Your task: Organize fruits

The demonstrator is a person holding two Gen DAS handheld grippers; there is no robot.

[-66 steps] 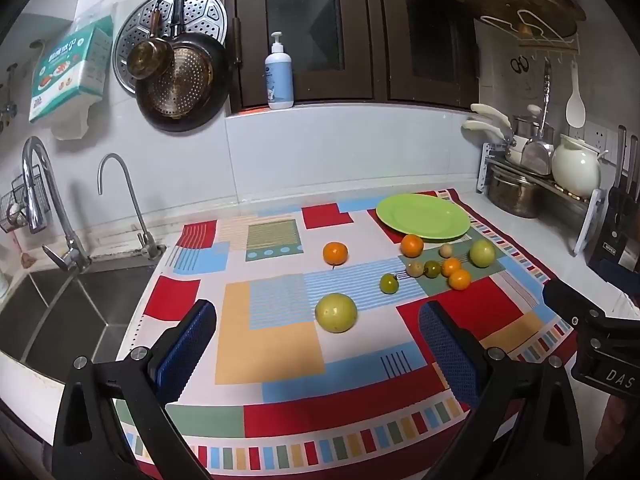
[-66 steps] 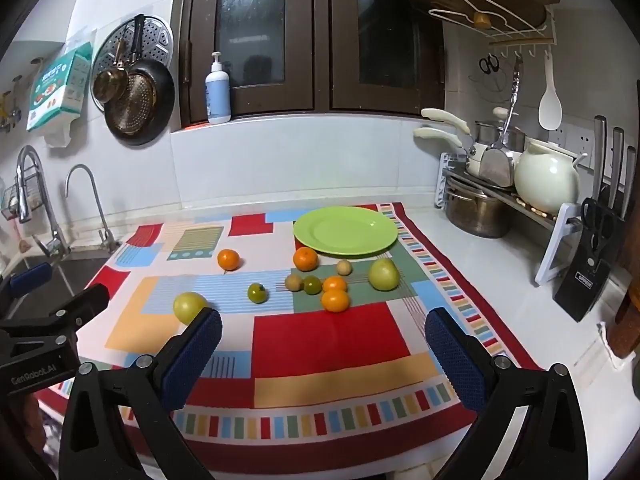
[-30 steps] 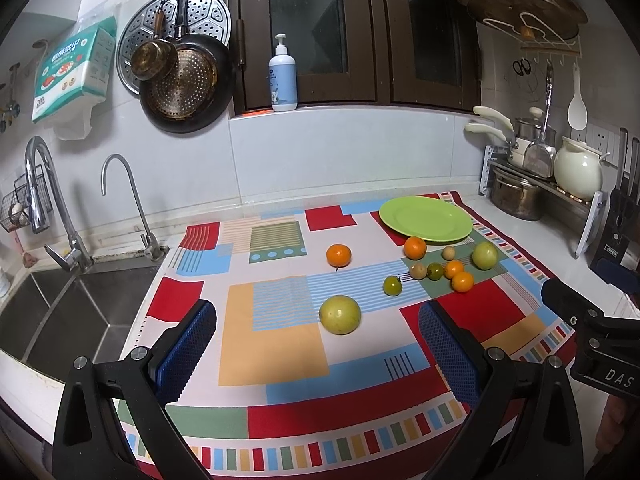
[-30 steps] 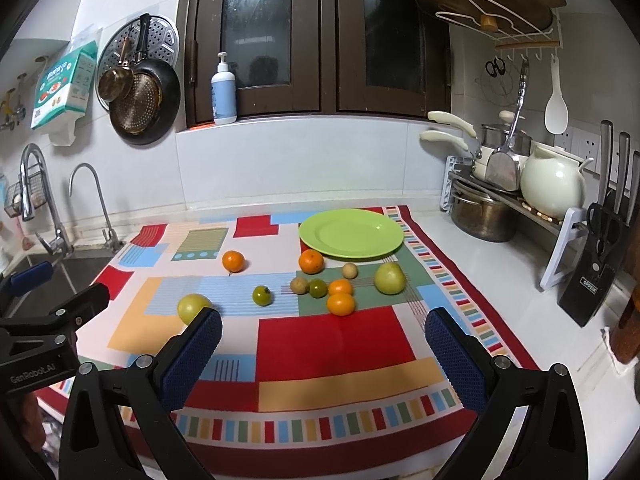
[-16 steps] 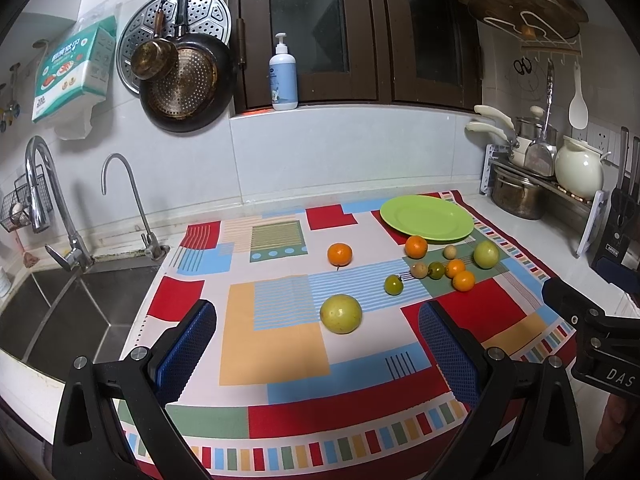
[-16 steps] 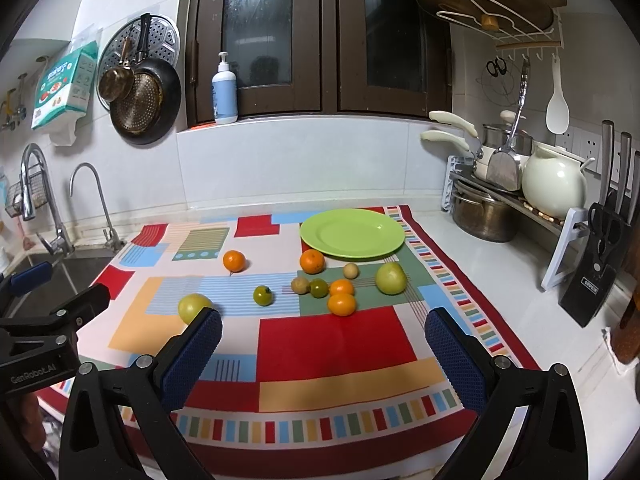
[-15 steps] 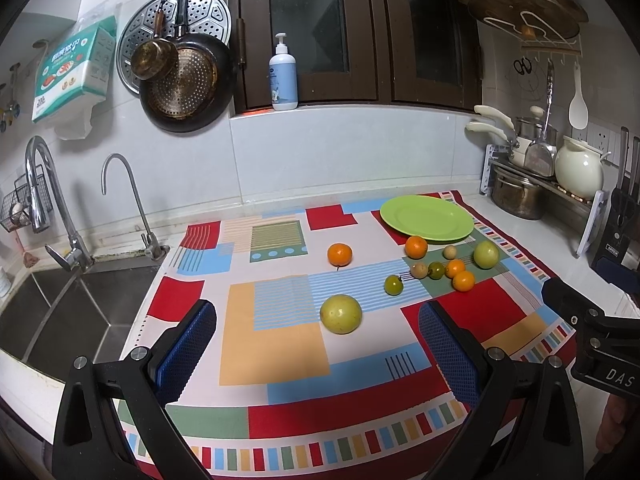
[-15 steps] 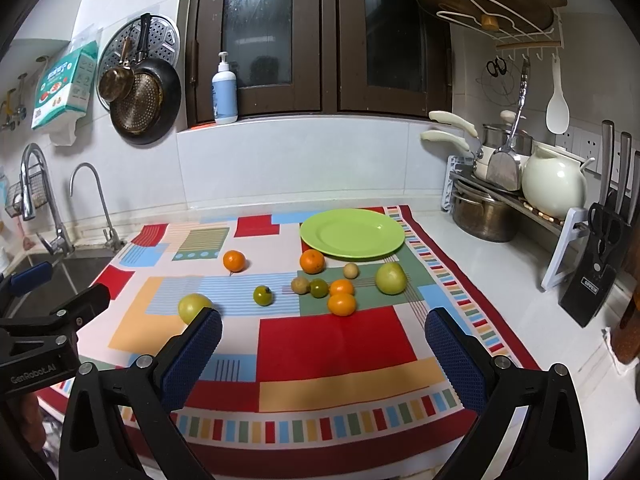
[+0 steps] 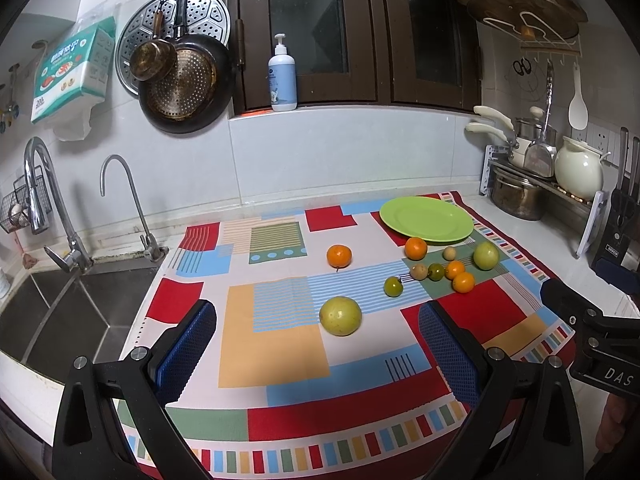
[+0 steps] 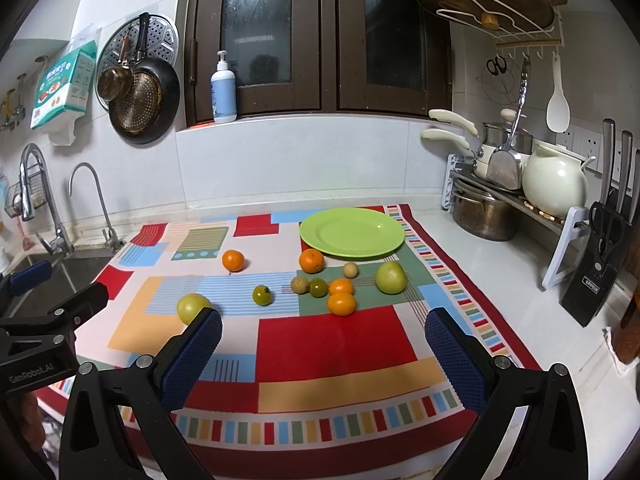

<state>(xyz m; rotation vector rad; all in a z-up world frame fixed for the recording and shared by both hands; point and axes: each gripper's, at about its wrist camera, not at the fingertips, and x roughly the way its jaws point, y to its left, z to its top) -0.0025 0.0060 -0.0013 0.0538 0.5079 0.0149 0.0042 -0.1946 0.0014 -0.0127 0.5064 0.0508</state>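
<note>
Several fruits lie on a patchwork cloth (image 9: 276, 360) (image 10: 336, 344). A yellow-green fruit (image 9: 340, 315) (image 10: 193, 307) lies nearest my left gripper (image 9: 316, 344), which is open and hangs above the cloth's front part. An orange (image 9: 339, 256) (image 10: 233, 260) sits alone mid-cloth. A cluster of small oranges (image 10: 341, 303) and green fruits (image 10: 391, 277) lies just in front of an empty green plate (image 9: 426, 221) (image 10: 352, 232). My right gripper (image 10: 324, 344) is open over the front of the cloth, holding nothing.
A steel sink (image 9: 48, 312) with two taps lies left of the cloth. A dish rack with a pot and white kettle (image 10: 554, 184) stands at the right, a knife block (image 10: 596, 276) in front of it. Pans hang on the back wall.
Both grippers have drifted only slightly; the view has shifted a little. No fruit has moved and both stay open.
</note>
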